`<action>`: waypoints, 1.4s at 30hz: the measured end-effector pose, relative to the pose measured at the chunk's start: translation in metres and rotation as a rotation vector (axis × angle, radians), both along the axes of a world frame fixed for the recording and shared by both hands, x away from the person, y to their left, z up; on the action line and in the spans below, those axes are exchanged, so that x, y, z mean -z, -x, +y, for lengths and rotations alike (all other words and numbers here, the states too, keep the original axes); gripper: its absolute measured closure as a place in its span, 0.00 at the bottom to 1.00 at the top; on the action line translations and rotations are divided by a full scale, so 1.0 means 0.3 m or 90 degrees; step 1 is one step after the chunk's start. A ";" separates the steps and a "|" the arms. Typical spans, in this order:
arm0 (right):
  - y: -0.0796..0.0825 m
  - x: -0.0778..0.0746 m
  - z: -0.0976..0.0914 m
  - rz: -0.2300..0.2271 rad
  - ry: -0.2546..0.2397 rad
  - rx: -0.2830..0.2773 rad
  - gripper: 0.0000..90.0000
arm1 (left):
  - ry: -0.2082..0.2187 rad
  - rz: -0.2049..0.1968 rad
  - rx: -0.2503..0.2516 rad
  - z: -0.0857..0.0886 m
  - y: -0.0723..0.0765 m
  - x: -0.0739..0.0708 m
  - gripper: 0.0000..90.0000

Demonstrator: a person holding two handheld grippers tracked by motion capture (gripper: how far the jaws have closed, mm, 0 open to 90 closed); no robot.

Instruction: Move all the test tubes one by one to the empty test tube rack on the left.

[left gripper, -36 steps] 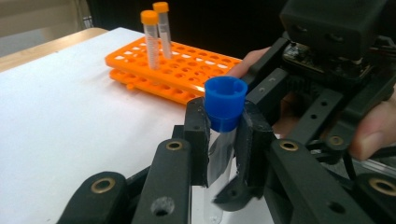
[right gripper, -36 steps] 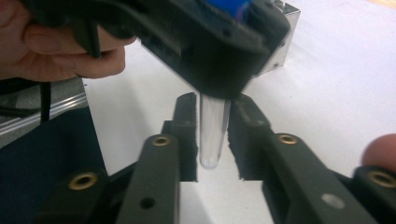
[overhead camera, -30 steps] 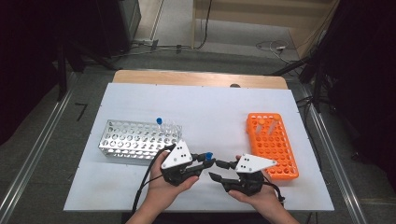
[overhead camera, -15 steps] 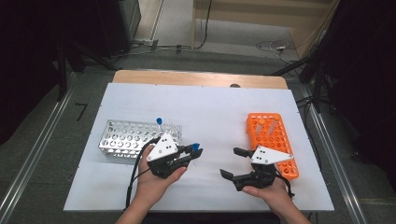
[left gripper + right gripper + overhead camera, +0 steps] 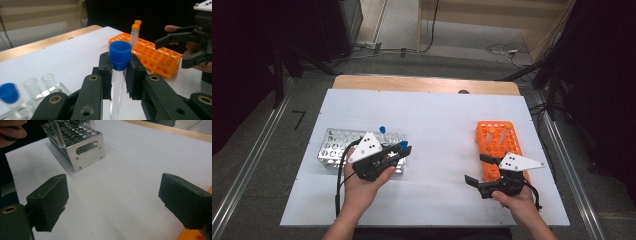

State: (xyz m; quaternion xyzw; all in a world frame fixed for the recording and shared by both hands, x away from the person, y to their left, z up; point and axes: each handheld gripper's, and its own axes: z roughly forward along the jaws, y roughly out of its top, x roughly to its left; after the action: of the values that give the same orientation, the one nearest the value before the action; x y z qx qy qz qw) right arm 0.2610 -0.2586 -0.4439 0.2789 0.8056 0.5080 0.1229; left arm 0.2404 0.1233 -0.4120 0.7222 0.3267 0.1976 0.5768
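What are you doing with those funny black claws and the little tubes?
A person holds a claw tool in each hand. The left gripper is shut on a clear tube with a blue cap and holds it near the metal rack. The right gripper has just been opening and has nothing between its jaws; it sits beside the orange rack, where two orange-capped tubes stand.
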 end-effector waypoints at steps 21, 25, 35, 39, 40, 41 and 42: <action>-0.064 0.014 -0.152 0.001 -0.018 0.059 0.08 | 0.000 -0.009 -0.100 0.182 -0.048 -0.044 0.86; -0.069 0.015 -0.165 0.002 -0.018 0.065 0.08 | 0.006 -0.014 -0.120 0.220 -0.064 -0.053 0.86; -0.075 0.018 -0.175 0.002 -0.016 0.071 0.08 | 0.023 -0.002 -0.156 0.272 -0.127 -0.039 0.86; -0.076 0.020 -0.176 0.003 -0.013 0.074 0.08 | 0.010 0.005 -0.185 0.261 -0.163 -0.017 0.86; -0.076 0.021 -0.177 0.002 -0.013 0.074 0.08 | 0.006 0.008 -0.196 0.257 -0.170 -0.010 0.86; -0.076 0.021 -0.177 0.003 -0.012 0.074 0.08 | 0.007 0.012 -0.202 0.257 -0.177 -0.003 0.86; -0.076 0.021 -0.178 0.003 -0.011 0.075 0.08 | 0.012 0.017 -0.202 0.256 -0.182 0.003 0.86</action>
State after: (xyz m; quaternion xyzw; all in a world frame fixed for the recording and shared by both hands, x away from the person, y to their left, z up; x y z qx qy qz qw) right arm 0.2837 -0.3119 -0.4503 0.3283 0.7834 0.5064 0.1483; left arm 0.2951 0.2001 -0.4131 0.6585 0.4463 0.2738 0.5406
